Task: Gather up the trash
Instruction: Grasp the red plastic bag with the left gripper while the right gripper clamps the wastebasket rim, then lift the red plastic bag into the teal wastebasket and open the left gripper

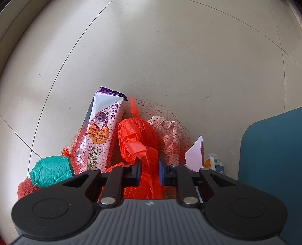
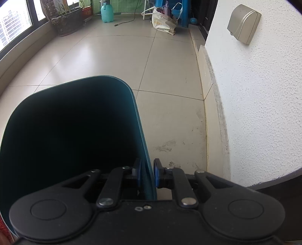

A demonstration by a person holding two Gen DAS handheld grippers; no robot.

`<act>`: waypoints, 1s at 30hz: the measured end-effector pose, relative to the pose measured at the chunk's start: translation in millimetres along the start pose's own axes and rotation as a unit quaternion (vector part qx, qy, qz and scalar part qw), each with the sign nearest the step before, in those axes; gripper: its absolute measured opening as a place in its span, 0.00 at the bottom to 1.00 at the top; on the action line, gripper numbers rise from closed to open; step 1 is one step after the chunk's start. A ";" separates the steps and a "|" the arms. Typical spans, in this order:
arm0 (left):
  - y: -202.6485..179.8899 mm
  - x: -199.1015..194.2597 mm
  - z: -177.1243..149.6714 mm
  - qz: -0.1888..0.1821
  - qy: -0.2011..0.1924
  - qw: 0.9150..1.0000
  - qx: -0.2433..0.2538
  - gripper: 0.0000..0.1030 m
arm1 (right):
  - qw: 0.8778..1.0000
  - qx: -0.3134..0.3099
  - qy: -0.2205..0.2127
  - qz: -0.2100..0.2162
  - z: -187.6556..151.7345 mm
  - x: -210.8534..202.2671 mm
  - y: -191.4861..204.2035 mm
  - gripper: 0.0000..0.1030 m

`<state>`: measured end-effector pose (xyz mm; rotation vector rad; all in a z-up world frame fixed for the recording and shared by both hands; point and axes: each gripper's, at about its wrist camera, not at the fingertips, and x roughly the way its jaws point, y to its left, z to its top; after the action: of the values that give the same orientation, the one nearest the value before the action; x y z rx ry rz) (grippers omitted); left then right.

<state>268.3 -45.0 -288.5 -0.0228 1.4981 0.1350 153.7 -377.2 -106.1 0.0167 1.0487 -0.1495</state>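
Observation:
In the left wrist view my left gripper (image 1: 150,170) is shut on an orange plastic bag (image 1: 137,139) that lies on the tiled floor. A red mesh net (image 1: 156,113) drapes over the bag, a white and purple snack wrapper (image 1: 102,130) and a crumpled pink tissue (image 1: 169,132). A teal crumpled piece (image 1: 50,169) lies at the left, small packets (image 1: 211,162) at the right. The teal bin (image 1: 271,150) stands at the right. In the right wrist view my right gripper (image 2: 147,172) is shut on the rim of the teal bin (image 2: 75,132), whose inside is dark.
A white rough wall (image 2: 254,103) with a grey socket cover (image 2: 243,24) stands at the right. Far off are a plant pot (image 2: 66,22), a teal spray bottle (image 2: 107,12), a white bag (image 2: 162,20) and windows at the left. A red fuzzy mat (image 1: 26,188) lies at lower left.

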 end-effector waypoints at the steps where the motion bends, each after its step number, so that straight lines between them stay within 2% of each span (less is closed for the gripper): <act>1: 1.6 -5.1 -1.5 -0.001 -0.003 1.000 0.000 0.11 | 1.000 -0.004 -0.001 -0.003 -1.3 1.5 0.6 0.12; 9: 1.8 -67.7 -16.9 -0.013 -0.038 0.998 0.040 0.10 | 1.000 -0.014 0.006 0.007 -4.8 -3.4 0.1 0.06; 15: -0.2 -144.4 -27.5 -0.034 -0.070 0.995 0.063 0.10 | 1.000 -0.005 0.007 0.022 -5.4 2.7 -6.9 0.04; 19: -4.5 -198.5 -35.1 -0.061 -0.090 0.992 0.071 0.10 | 1.000 -0.008 0.008 0.022 -4.2 6.4 -7.4 0.04; 22: -14.9 -239.4 -41.9 -0.093 -0.112 0.986 0.083 0.10 | 1.000 -0.003 0.009 0.027 -3.3 8.7 -9.8 0.04; 26: -44.1 -297.0 -47.5 -0.137 -0.150 0.973 0.108 0.10 | 0.999 0.004 0.011 0.032 -0.9 13.0 -14.5 0.03; 30: -83.2 -323.8 -47.8 -0.184 -0.163 0.961 0.131 0.10 | 0.999 0.004 0.011 0.033 -1.0 15.9 -17.6 0.03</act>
<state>208.0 -156.8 24.4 -0.0629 1.1488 -0.3453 158.3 -396.3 -119.3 0.0602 1.0684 -0.0941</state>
